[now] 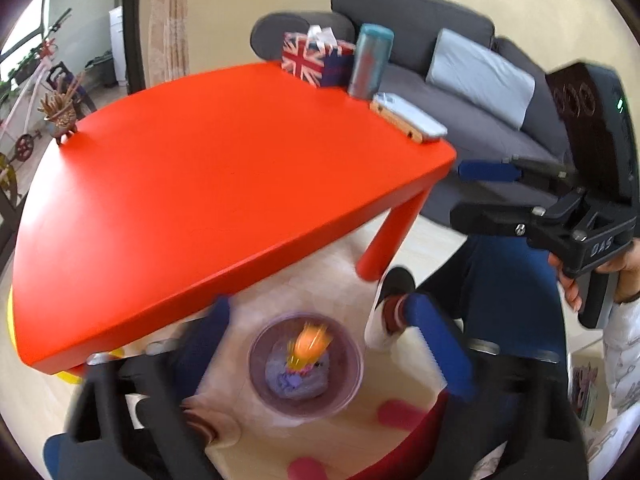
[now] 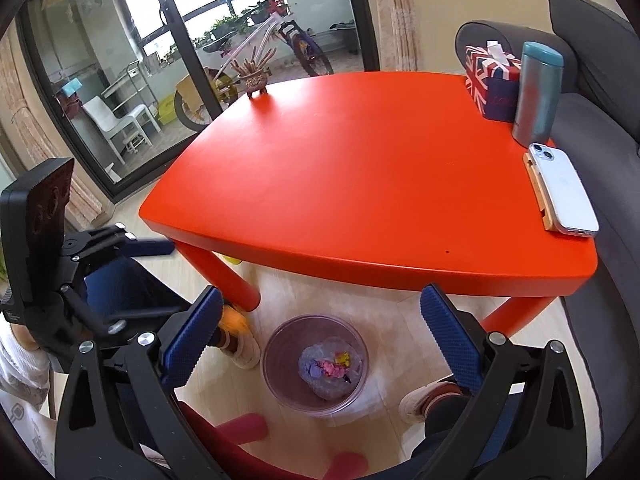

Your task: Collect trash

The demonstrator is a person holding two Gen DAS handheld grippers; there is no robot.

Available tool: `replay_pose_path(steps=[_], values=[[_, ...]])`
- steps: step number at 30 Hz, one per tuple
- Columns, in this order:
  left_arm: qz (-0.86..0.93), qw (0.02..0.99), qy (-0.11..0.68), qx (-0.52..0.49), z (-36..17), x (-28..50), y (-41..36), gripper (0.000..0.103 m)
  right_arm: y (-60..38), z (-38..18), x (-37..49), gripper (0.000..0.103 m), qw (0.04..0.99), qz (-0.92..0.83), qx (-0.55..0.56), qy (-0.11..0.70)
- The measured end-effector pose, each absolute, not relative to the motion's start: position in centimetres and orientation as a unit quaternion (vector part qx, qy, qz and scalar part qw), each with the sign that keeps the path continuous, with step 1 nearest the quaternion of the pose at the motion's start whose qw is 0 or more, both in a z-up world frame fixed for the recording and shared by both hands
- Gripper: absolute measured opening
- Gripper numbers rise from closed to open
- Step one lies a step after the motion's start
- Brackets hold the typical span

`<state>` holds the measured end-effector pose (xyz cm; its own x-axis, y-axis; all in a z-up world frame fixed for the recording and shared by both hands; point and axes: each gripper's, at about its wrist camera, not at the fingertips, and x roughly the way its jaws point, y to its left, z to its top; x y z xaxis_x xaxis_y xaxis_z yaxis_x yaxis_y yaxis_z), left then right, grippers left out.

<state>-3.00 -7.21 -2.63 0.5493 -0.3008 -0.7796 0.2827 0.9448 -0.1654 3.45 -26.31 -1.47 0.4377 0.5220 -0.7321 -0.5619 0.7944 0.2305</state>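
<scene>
- The drop-off step is being carried out: the left gripper (image 1: 320, 320) is hanging above the clear bin (image 1: 256, 376) on the floor, jaws spread wide with nothing between the pads
- An orange scrap (image 1: 310, 346) is showing as a blur inside the bin's mouth (falling, by my reading), above the purple and pink scraps already lying on the bin's bottom (image 2: 332, 368)
- The right gripper (image 2: 320, 330) is pointing down at the same bin, tongs wide and holding nothing
- Next move, as I judge it: both grippers are needing to swing away from the bin and look for further trash; none is showing on the red table (image 2: 360, 168) that stands just beyond the bin, so the search probably goes elsewhere
- Farthest across the tabletop from the bin, a tissue box (image 2: 488, 76) with a flag print, a teal tumbler (image 2: 536, 96) and a phone (image 2: 560, 188) on a wooden stand are sitting in a row along one edge, and a small spiky ornament (image 2: 254, 74) is standing alone at another corner
- Beyond the table from the bin, a grey sofa (image 1: 460, 92) is running along the wall, and a glass door is showing a bicycle (image 2: 256, 48) on the balcony
- The person's shoes (image 2: 424, 400) are resting on the pale floor to either side of the bin
</scene>
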Motion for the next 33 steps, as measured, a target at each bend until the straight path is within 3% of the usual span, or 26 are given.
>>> replay_pose_path(steps=[19, 33], values=[[-0.125, 0.888, 0.441, -0.025, -2.2, -2.8, -5.1, 0.095, -25.3, -1.1, 3.8, 0.098, 0.847, 0.327, -0.027, 0.418], [-0.077, 0.916, 0.391, -0.04, 1.2, 0.0, -0.6, 0.096, -23.5, 2.1, 7.9, 0.1, 0.869, 0.317, -0.038, 0.378]])
